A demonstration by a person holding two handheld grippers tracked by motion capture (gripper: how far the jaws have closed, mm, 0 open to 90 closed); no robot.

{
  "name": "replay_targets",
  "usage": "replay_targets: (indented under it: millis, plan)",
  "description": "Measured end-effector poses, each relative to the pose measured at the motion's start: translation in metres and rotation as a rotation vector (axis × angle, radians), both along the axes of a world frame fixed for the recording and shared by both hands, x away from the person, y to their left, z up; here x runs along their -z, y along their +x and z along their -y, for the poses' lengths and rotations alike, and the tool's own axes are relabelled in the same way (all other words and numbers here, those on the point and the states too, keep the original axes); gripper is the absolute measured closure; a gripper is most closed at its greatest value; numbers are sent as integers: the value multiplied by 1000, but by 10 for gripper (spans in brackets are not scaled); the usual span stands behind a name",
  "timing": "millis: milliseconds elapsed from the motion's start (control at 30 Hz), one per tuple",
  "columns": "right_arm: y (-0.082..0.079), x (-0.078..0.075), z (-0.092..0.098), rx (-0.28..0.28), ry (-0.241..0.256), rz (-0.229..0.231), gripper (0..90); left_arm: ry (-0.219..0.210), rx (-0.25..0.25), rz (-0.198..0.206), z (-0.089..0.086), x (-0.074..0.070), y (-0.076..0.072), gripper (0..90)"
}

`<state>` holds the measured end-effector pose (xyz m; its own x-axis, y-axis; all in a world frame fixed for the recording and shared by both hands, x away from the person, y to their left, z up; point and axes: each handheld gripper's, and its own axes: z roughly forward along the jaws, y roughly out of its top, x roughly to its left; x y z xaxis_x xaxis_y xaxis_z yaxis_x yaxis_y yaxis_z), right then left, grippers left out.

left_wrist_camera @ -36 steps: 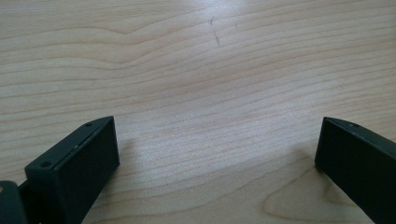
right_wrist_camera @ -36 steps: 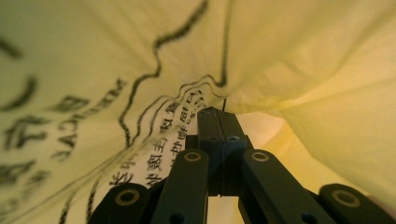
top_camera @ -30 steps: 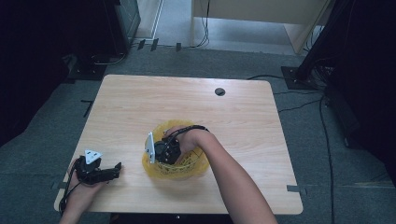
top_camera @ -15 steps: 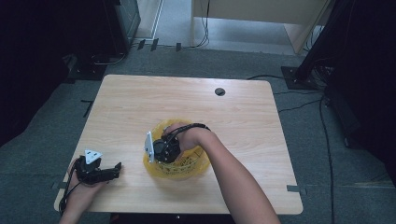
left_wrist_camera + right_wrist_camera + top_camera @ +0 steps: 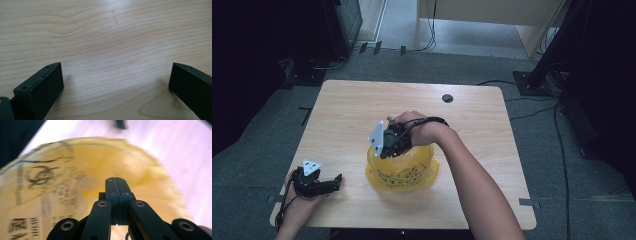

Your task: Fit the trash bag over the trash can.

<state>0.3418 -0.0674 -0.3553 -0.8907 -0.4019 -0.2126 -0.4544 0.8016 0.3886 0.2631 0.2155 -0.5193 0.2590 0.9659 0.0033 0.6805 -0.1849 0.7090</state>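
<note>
A yellow plastic bag [image 5: 404,172] with black printing stands crumpled on the wooden table [image 5: 347,110], a little in front of its middle. My right gripper [image 5: 384,150] is at the bag's upper left rim. In the right gripper view its jaws [image 5: 116,181] are pressed together over the bag's open mouth [image 5: 50,182], and they appear to pinch the thin film. That view is blurred. Near the front left corner my left gripper [image 5: 337,182] rests low over the table, pointing right. Its jaws [image 5: 116,82] stand wide apart with bare wood [image 5: 100,37] between them.
A dark round cable hole [image 5: 447,98] sits near the table's far edge. The person's right forearm [image 5: 477,185] crosses the front right of the table. Grey floor, cables and dark stands surround the table.
My right gripper has moved away from the person and upward at the bag's rim, and the bag has drawn in and stands narrower. The left gripper has stayed in place.
</note>
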Motion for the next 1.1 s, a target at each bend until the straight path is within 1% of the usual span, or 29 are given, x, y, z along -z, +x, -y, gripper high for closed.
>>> replay_targets:
  millis: [33, 67, 133, 200, 300, 333, 433, 500, 533, 567, 633, 667, 733, 800, 867, 933, 967, 1000, 1033, 1100]
  plan:
    - [1, -1, 1, 14, 13, 11, 899, 0, 0, 0, 0, 0, 0, 0]
    - [3, -1, 0, 37, 24, 38, 881, 0, 0, 0, 0, 0, 0, 0]
    - [5, 3, -2, 53, 8, 87, 869, 0, 0, -1, 0, 0, 0, 0]
    - [7, 11, -5, 74, -15, 141, 885, 0, 1, -1, 0, 0, 0, 0]
    - [9, 17, -8, 101, -8, 151, 900, 0, 0, 0, 0, 0, 0, 0]
    - [10, 20, -9, 102, -15, 155, 900, 0, 0, 0, 0, 0, 0, 0]
    - [11, 30, -12, 125, -63, 184, 900, 0, 0, 1, 0, 0, 0, 0]
    - [12, 35, -13, 142, -67, 194, 900, 0, 0, 1, 0, 0, 0, 0]
    - [12, 37, -13, 147, -72, 191, 900, -1, 0, 1, 0, 0, 0, 0]
    - [12, 39, -13, 141, -77, 184, 900, 0, 0, 2, 0, 0, 0, 0]
    - [10, 43, -12, 129, -101, 157, 900, 0, 0, 2, 0, 0, 0, 0]
    - [9, 46, -12, 112, -112, 140, 900, -1, 0, 2, 0, 0, 0, 0]
    - [7, 48, -13, 79, -138, 132, 900, 0, 0, 1, 0, 0, 0, 0]
    - [3, 48, -13, 62, -156, 101, 900, 0, 0, 1, 0, 0, 0, 0]
    - [1, 48, -14, 39, -170, 84, 900, 0, 0, 0, 0, 0, 0, 0]
    - [-3, 48, -15, 14, -184, 38, 900, 1, 1, 0, 0, 0, 0, 0]
    - [-5, 48, -14, 8, -200, 16, 900, 1, 1, 0, 0, 0, 0, 0]
    - [-6, 48, -14, -6, -207, 5, 900, 0, 0, 0, 0, 0, 0, 0]
    - [-9, 48, -13, -13, -231, -6, 900, 0, 0, 0, 0, 0, 0, 0]
    - [-11, 46, -12, -21, -263, -30, 900, 0, 0, 0, 0, 0, 0, 0]
